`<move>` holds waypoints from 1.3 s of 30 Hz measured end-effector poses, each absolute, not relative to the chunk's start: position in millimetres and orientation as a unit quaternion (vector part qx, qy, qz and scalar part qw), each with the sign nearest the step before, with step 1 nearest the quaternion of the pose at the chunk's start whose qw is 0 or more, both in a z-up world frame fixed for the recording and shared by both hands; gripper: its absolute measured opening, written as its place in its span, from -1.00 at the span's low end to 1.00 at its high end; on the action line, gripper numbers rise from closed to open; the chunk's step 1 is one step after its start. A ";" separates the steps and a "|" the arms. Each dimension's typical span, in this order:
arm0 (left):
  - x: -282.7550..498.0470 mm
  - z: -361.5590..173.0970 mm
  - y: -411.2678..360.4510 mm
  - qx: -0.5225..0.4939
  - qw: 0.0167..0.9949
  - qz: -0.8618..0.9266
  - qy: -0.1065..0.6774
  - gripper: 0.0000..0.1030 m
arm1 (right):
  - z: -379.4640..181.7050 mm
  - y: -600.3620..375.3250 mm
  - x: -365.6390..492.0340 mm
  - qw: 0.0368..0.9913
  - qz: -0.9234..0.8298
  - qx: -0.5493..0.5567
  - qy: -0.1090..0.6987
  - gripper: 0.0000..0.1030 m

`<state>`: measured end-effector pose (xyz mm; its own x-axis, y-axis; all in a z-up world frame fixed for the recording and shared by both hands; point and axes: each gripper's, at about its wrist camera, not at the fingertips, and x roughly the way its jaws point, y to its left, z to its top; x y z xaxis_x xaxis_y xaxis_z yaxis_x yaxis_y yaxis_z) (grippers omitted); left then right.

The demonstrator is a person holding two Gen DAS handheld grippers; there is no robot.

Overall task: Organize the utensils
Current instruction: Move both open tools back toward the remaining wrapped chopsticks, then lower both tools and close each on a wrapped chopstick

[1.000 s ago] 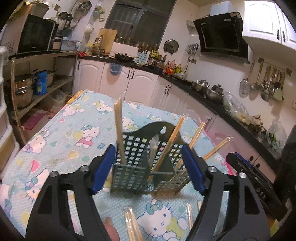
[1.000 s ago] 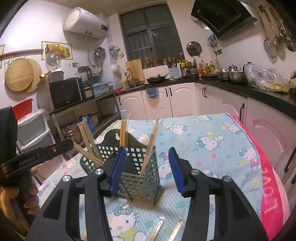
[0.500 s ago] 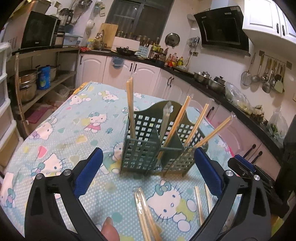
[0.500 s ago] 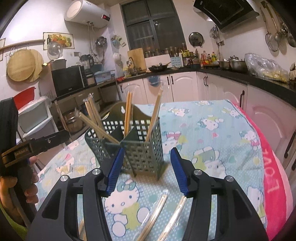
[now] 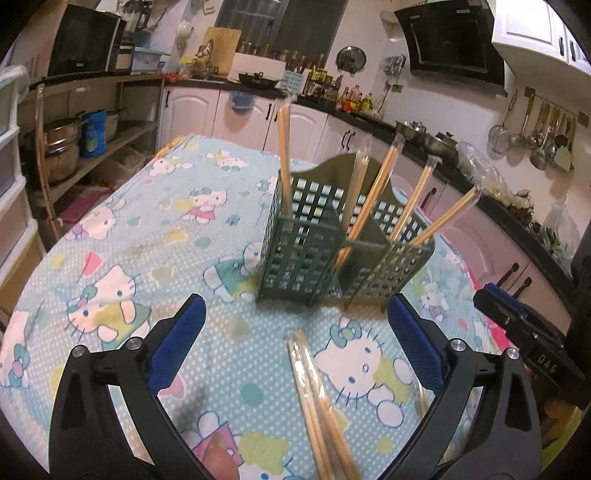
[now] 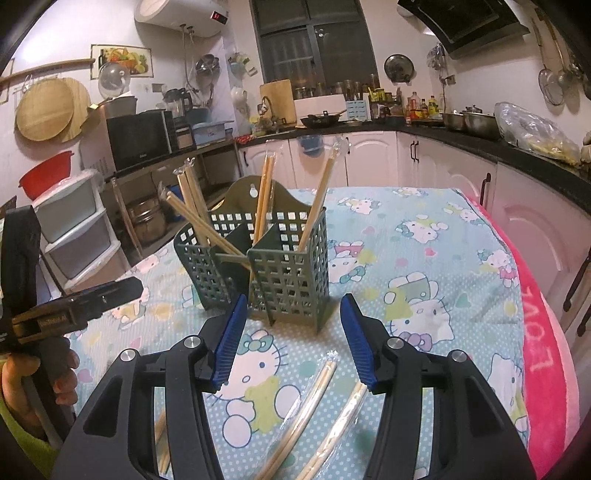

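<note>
utensil caddy: 1 counted | wrapped chopstick pairs stood in it: 5 | loose wrapped pairs seen on tablecloth: 3ish

A dark green plastic grid utensil caddy holds pale tan wooden chopsticks in clear wrappers on a desk covered by a light blue polka-dot cartoon-cat cloth with a hot pink edge.

- The bright pink blanket along the table's edge carries white letters that read "LOVE", seen sideways.
- The white cylindrical water heater on the wall has a small red digital display; its digits are too small to read.
- A label on the other black claw tool shows "DAS" or similar, unclear.
</note>
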<state>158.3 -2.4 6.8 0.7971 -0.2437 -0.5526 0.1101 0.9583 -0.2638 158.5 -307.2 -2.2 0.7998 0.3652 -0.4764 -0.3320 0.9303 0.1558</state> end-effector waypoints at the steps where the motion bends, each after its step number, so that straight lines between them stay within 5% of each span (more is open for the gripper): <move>1: 157.4 4.4 -2.2 -0.109 0.940 -0.095 0.308 0.75 | -3.4 -306.6 158.4 0.947 0.185 0.031 0.260 -0.02; 5: 153.8 -2.7 -2.4 -0.106 0.938 -0.094 0.318 0.62 | -8.1 -305.6 157.2 0.945 0.185 0.026 0.268 -0.02; 13: 149.8 -30.1 -3.8 -0.103 0.920 -0.101 0.364 -0.36 | -25.1 -304.4 157.5 0.936 0.186 0.020 0.299 -0.02; 39: 171.6 -71.8 -22.5 -0.067 0.889 -0.112 0.438 -0.61 | -77.2 -298.6 189.4 0.898 0.187 0.013 0.398 -0.06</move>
